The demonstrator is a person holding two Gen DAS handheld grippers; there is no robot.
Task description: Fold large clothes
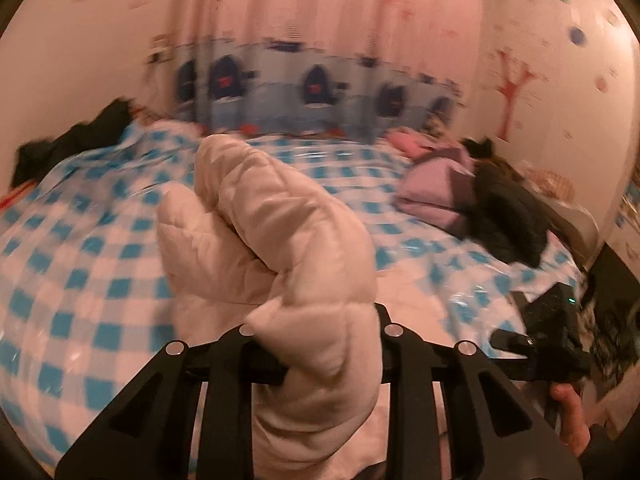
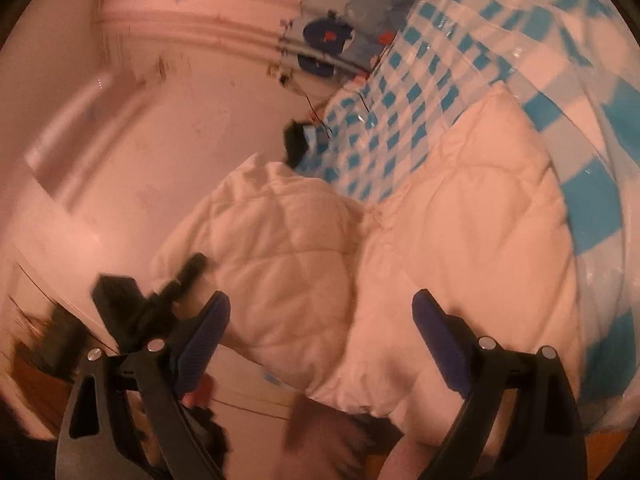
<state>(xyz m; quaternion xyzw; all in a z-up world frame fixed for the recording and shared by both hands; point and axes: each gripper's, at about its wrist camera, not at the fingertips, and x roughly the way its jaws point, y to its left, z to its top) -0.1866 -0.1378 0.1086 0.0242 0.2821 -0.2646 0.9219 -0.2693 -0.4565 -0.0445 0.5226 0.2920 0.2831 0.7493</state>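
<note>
The left gripper (image 1: 320, 344) is pinching a bunched fold of the cream quilted coat (image 1: 280, 240), its jaws nearly together with the padded cloth squeezed between them and bulging up and over the black frame. The lifted fold is hanging above the bed (image 1: 80, 260), which is wearing a blue-and-white checked cover under a shiny clear sheet. The right gripper (image 2: 320, 340) is standing wide apart, its blue pads (image 2: 204, 340) gripping nothing, with the coat lying beyond them but not touching either one. In the right wrist view the coat is spreading over the bed's near edge, one quilted part sagging past the edge and the rest lying flat on the checks.

Toward the bed's far right corner a lilac garment (image 1: 436, 188) and a dark garment (image 1: 508, 216) are lying side by side, touching. At the far left edge another dark heap (image 1: 80, 136) is sitting. A blue printed panel (image 1: 312, 88) is running along the bed's far edge, under a pink curtain (image 1: 320, 0). Both views are blurring.
</note>
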